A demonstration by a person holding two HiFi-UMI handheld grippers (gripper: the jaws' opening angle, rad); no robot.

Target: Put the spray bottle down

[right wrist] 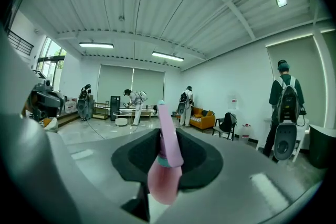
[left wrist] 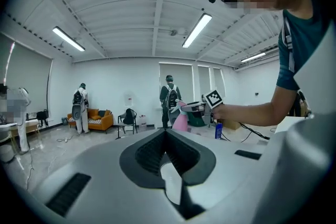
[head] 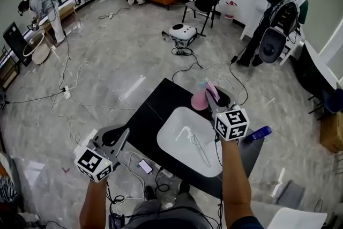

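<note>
My right gripper (head: 212,95) is shut on a pink spray bottle (head: 200,100), which hangs above the far rim of a white sink basin (head: 174,139) set in a black table (head: 155,110). In the right gripper view the bottle's pink head (right wrist: 167,149) stands between the jaws of the right gripper (right wrist: 160,135). My left gripper (head: 123,137) hovers off the table's left edge, shut, with nothing in it. The left gripper view looks along the closed left gripper (left wrist: 167,134) to the pink spray bottle (left wrist: 181,120) at the far right.
A blue bottle (head: 258,133) lies on the table to the right of the sink. A phone (head: 144,166) rests near the front left corner. A faucet (head: 199,148) lies across the basin. Cables (head: 80,69) trail over the floor; people stand around the room.
</note>
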